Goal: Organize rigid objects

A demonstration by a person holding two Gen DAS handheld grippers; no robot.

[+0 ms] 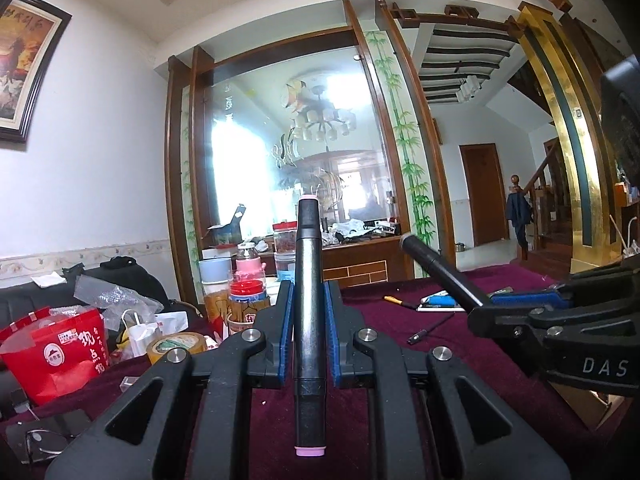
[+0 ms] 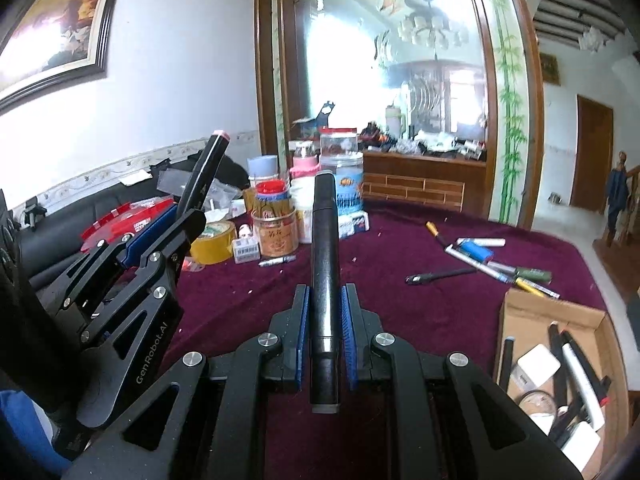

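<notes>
My left gripper is shut on a black marker with pink end caps, which points forward and a little up, above the maroon table. My right gripper is shut on a black marker with grey ends, which points slightly down at the table. In the right wrist view the left gripper stands to the left with its pink-tipped marker sticking upward. The left wrist view shows the right gripper on the right, and its marker slants up and to the left.
A cardboard box with markers and white items sits at the table's right front. Loose pens lie scattered behind it. Jars and bottles, a tape roll and a red paper bag crowd the far left.
</notes>
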